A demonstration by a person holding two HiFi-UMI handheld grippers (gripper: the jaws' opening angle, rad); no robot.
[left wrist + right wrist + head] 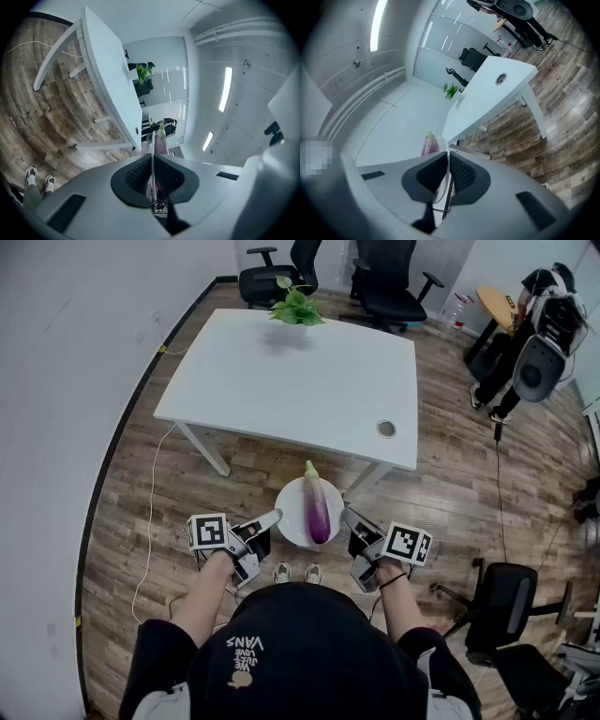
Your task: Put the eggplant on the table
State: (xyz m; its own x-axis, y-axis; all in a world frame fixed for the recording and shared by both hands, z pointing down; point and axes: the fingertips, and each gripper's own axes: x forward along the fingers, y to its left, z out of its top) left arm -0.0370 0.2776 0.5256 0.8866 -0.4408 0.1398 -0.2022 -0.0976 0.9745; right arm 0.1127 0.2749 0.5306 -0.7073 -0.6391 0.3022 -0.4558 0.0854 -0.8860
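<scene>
The left tool [266, 520] and right tool [352, 519] are each clamped on opposite rims of the white plate [289, 507]. The purple eggplant [317, 508] lies loose along the plate's middle. It looks smooth, firm and prone to rolling, so it is best gripped at its thick belly. Beyond the plate stands the white surface [281, 381], and farther still a potted plant [297, 306].

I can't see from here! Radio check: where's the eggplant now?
Left gripper, right gripper shut on plate rim. Eggplant on plate, short of table. Nothing in the way.
</scene>
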